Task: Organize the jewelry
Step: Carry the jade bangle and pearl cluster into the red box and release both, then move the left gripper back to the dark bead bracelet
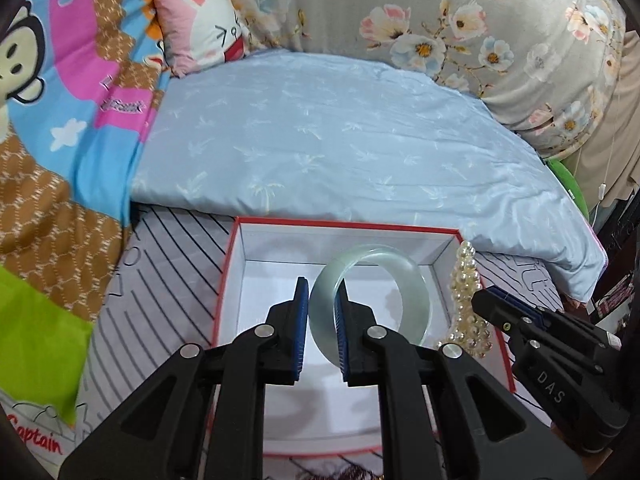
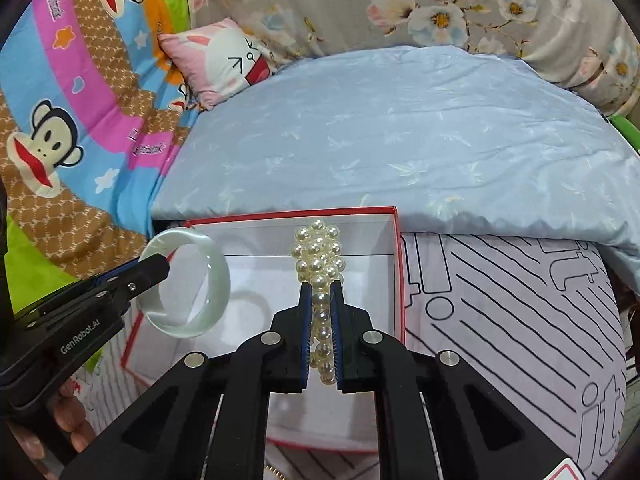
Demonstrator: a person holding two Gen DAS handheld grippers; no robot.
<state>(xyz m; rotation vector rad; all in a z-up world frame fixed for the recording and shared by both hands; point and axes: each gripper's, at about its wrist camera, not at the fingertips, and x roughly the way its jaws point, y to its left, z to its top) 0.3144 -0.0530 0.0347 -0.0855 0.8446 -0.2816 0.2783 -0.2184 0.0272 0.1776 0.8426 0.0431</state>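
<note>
A red-edged box (image 1: 230, 252) with a white inside lies on the bed; it also shows in the right wrist view (image 2: 398, 264). My left gripper (image 1: 322, 292) is shut on the rim of a pale green jade bangle (image 1: 416, 280) and holds it upright over the box. The bangle also shows in the right wrist view (image 2: 218, 276), at the left. My right gripper (image 2: 320, 292) is shut on a pearl bead piece (image 2: 318, 252) and holds it above the box's right part. In the left wrist view the pearls (image 1: 466, 280) hang by the box's right wall, with the right gripper (image 1: 486, 298) beside them.
The box rests on a white sheet with black line print (image 2: 500, 300). A light blue quilt (image 1: 340, 140) lies just behind the box. A pink cartoon pillow (image 1: 200, 24), a monkey-print blanket (image 2: 60, 140) at left and a floral quilt (image 1: 500, 28) lie farther back.
</note>
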